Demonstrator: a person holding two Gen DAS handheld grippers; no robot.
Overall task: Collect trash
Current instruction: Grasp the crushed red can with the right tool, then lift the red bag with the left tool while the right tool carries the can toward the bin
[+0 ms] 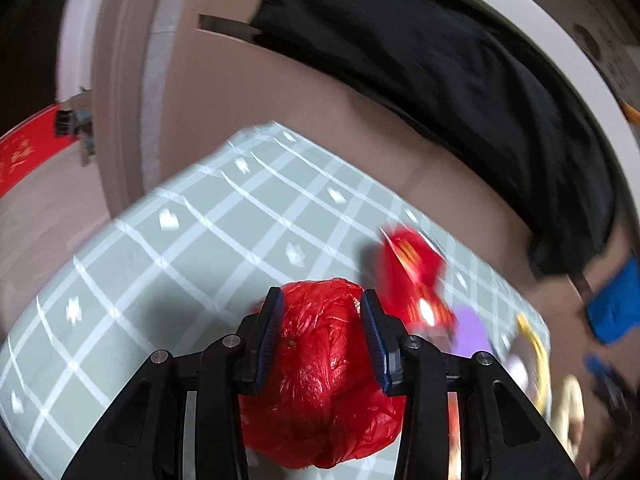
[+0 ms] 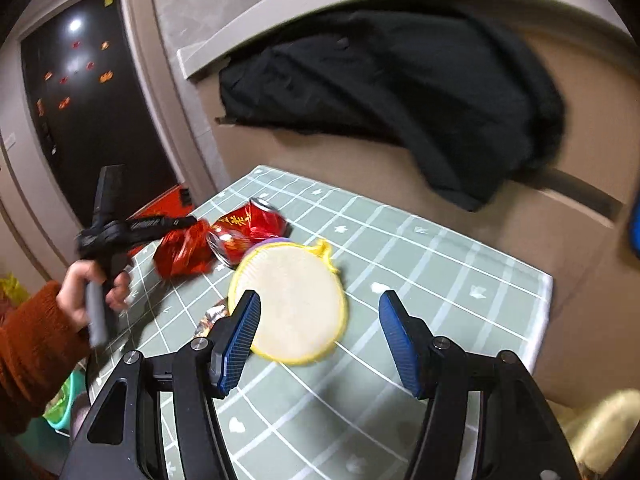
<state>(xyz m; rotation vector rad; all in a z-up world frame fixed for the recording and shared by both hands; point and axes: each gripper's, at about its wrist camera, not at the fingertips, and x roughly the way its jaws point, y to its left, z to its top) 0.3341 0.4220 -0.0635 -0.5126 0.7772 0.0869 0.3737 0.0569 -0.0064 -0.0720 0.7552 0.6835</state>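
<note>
The left claw (image 1: 320,304) angles downward over the tabletop (image 1: 180,240) and grips a crumpled red bag (image 1: 320,380) between its 2 blue pads; the plastic bulges out in front of and below the fingers. From the right wrist view, the left hand (image 2: 86,292) (in a rust-orange sleeve (image 2: 28,352)) grasps that tool's grey handle beyond the tabletop's left edge, with the bag (image 2: 184,252) at its tip.

The right claw (image 2: 320,312) also tilts down, its jaws spread wide with nothing between the pads; its left pad overlaps the near rim of a round cream pad with yellow trim (image 2: 292,300), whether touching cannot be told.

A crushed red can (image 2: 244,228) lies on its side just behind the round pad and beside the bag. A scrap of foil wrapper (image 2: 212,316) lies by the round pad's left side.

The green checked tabletop has bare cloth to the right and front of the round pad, up to its right edge. Behind the far edge rises a tan wall with a black coat (image 2: 400,100) draped over it. A dark door (image 2: 88,100) stands to the left.
</note>
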